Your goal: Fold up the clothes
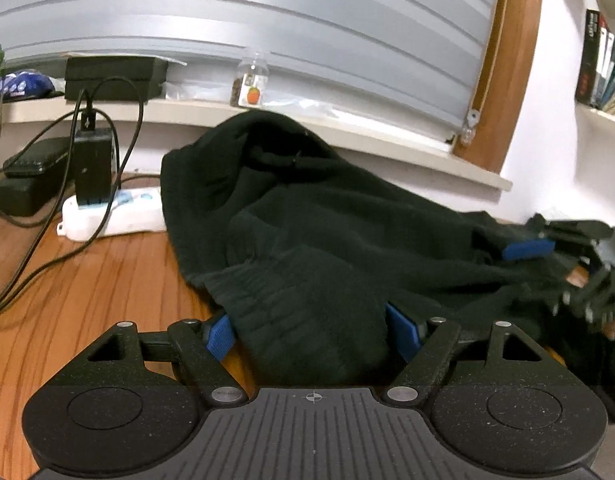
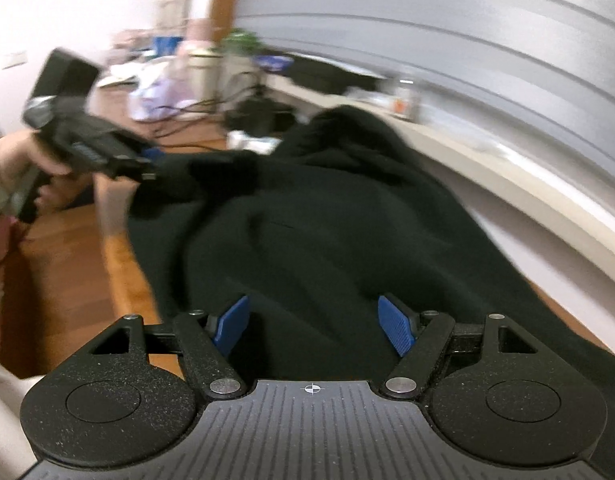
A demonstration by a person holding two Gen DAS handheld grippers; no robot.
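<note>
A black garment [image 1: 347, 216] lies crumpled on the wooden table [image 1: 87, 280], its far end bunched up against the wall below the window sill [image 1: 347, 128]. It spreads from the power strip [image 1: 115, 212] on the left toward the right edge of the left wrist view.

Left gripper [image 1: 311, 332]: the blue fingers [image 1: 219, 336] stand apart, one on each side of a ribbed fold of the garment. The fabric fills the gap between them and touches both pads. The fingers are not closed, so the fold sits between them without being clamped.

Right gripper [image 2: 313, 326]: the blue fingers [image 2: 231, 324] are spread wide over the near part of the garment. Nothing is pinched between them; the cloth lies below and ahead of the pads. This view is motion-blurred.

In the right wrist view, the left gripper appears at the far left, held by a hand [image 2: 39, 160], at the garment's edge.

A black charger [image 1: 93, 160] is plugged into the power strip, with cables [image 1: 127, 140] running across the table. A small jar [image 1: 251, 84] stands on the sill behind the garment.
</note>
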